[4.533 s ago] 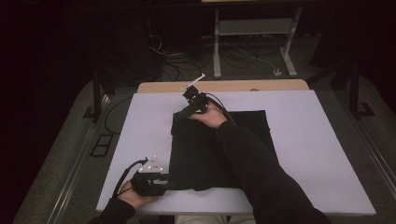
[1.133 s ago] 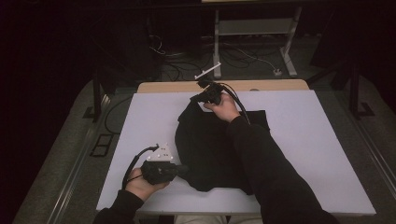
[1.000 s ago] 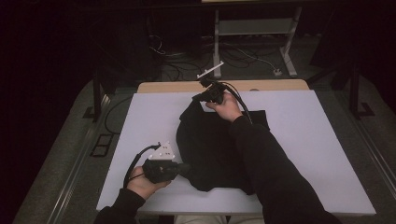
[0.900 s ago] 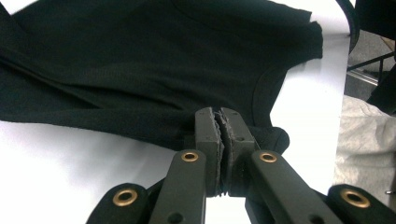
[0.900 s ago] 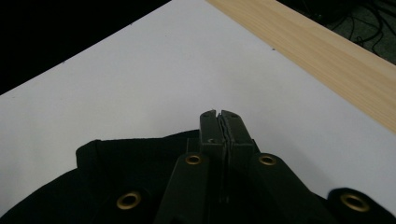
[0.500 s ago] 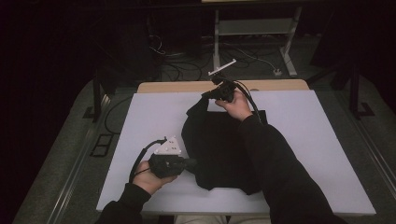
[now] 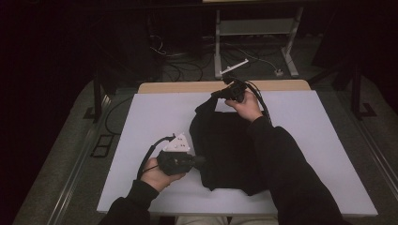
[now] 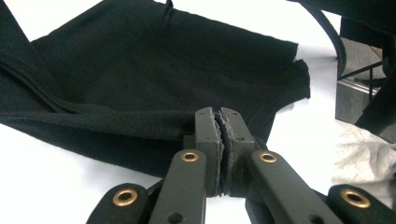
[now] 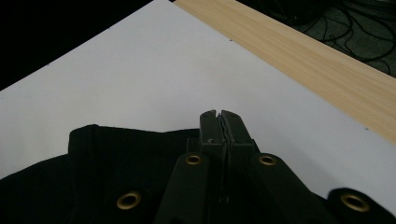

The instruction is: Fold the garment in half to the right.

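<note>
I am looking down at a black garment (image 7: pixel 230 150) lying on the white sheet of the bench (image 7: pixel 141 122), spread from the middle toward the near edge. My left tool (image 7: pixel 199 161) is sitting at the garment's left edge, low on that side, and in the left gripper view its jaws are pressed together on a fold of the dark cloth (image 8: pixel 140 84), with the fabric bunching just under the tips. My right tool (image 7: pixel 217 93) is working at the far end of the garment, close to the bench's wooden strip (image 7: pixel 187 86). In the right gripper view its jaws are also together, pinching the garment's far edge (image 9: pixel 116 149), and the cloth is lifting off the sheet there into a small peak. The two tools are well apart, with the garment stretching between them.
</note>
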